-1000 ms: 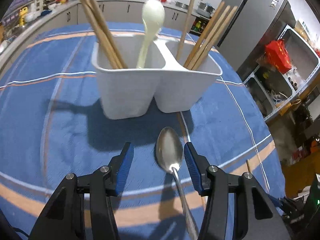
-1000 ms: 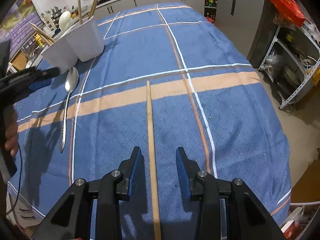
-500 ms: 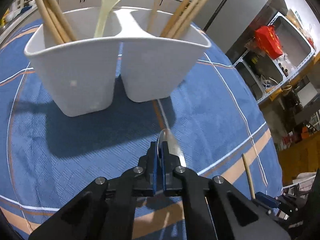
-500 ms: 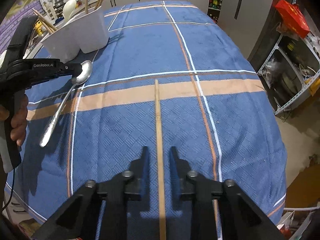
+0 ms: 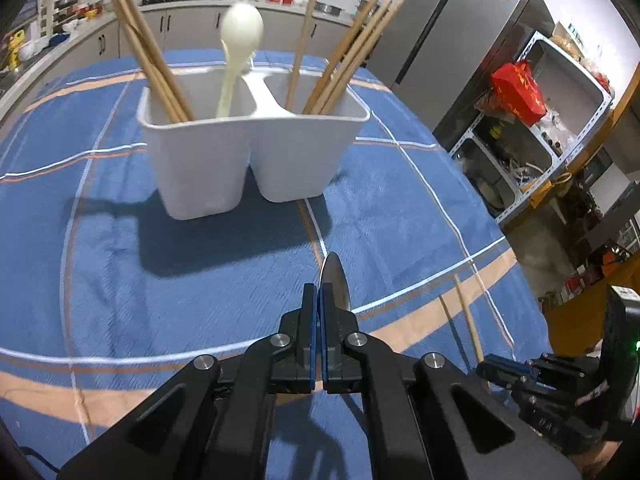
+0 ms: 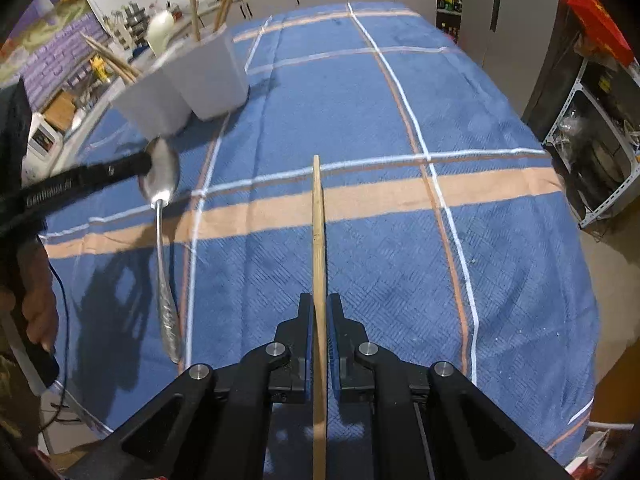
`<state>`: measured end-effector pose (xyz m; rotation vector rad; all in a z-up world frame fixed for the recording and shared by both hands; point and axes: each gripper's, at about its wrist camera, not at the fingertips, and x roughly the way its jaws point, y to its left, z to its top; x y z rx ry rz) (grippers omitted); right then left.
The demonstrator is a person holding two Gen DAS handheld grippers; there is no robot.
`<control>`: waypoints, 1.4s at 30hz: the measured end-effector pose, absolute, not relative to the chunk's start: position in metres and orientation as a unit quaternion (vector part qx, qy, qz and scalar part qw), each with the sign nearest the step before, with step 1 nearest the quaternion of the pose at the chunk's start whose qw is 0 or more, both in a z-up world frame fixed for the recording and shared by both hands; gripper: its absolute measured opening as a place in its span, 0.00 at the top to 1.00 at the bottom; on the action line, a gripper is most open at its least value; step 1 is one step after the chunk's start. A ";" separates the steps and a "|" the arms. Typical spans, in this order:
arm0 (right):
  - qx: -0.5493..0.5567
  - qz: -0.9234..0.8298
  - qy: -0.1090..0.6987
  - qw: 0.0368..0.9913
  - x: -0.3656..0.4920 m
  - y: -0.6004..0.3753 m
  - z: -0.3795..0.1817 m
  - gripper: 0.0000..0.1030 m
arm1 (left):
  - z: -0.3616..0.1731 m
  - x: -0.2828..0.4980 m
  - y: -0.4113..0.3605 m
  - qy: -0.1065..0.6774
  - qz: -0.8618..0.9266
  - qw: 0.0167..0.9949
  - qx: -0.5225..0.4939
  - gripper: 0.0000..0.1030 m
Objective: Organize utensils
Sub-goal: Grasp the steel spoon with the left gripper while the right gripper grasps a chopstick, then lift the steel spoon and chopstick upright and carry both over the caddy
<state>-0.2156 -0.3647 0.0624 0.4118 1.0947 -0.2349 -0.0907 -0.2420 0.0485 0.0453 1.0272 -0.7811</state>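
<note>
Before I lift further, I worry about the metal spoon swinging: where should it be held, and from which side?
Judging by its pose, better on the neck or upper handle, coming from above with the pads across the thin stem. The left gripper pinches the metal spoon at its bowl, so the long handle hangs below, likely to pivot.
</note>
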 end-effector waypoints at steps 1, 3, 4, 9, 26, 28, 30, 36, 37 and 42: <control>0.197 -0.110 0.507 0.832 -0.217 -0.365 0.067 0.93 | 0.053 -0.094 -0.238 0.474 -0.363 0.802 0.018 0.99; 0.203 -0.109 0.492 0.840 -0.220 -0.364 0.074 0.93 | 0.061 -0.099 -0.231 0.466 -0.360 0.808 0.013 0.99; 0.206 -0.108 0.486 0.843 -0.221 -0.363 0.077 0.93 | 0.066 -0.101 -0.227 0.462 -0.359 0.811 0.010 0.99; 0.216 -0.101 0.461 0.855 -0.227 -0.357 0.091 0.93 | 0.090 -0.115 -0.211 0.435 -0.354 0.828 0.007 0.99; 0.225 -0.084 0.383 0.892 -0.257 -0.346 0.140 0.93 | 0.154 -0.170 -0.166 0.352 -0.332 0.875 0.000 0.99; 0.226 -0.082 0.373 0.896 -0.256 -0.347 0.146 0.93 | 0.163 -0.172 -0.160 0.343 -0.325 0.881 0.000 0.99; 0.228 -0.080 0.361 0.901 -0.255 -0.349 0.153 0.93 | 0.172 -0.173 -0.154 0.333 -0.317 0.888 -0.001 0.99; 0.220 -0.077 0.327 0.916 -0.244 -0.352 0.178 0.94 | 0.198 -0.166 -0.139 0.303 -0.294 0.906 -0.003 0.99; 0.217 -0.076 0.323 0.918 -0.241 -0.351 0.183 0.94 | 0.203 -0.163 -0.137 0.298 -0.292 0.909 -0.003 0.99; 0.199 -0.072 0.306 0.928 -0.222 -0.352 0.206 0.94 | 0.218 -0.144 -0.135 0.277 -0.284 0.918 -0.001 0.99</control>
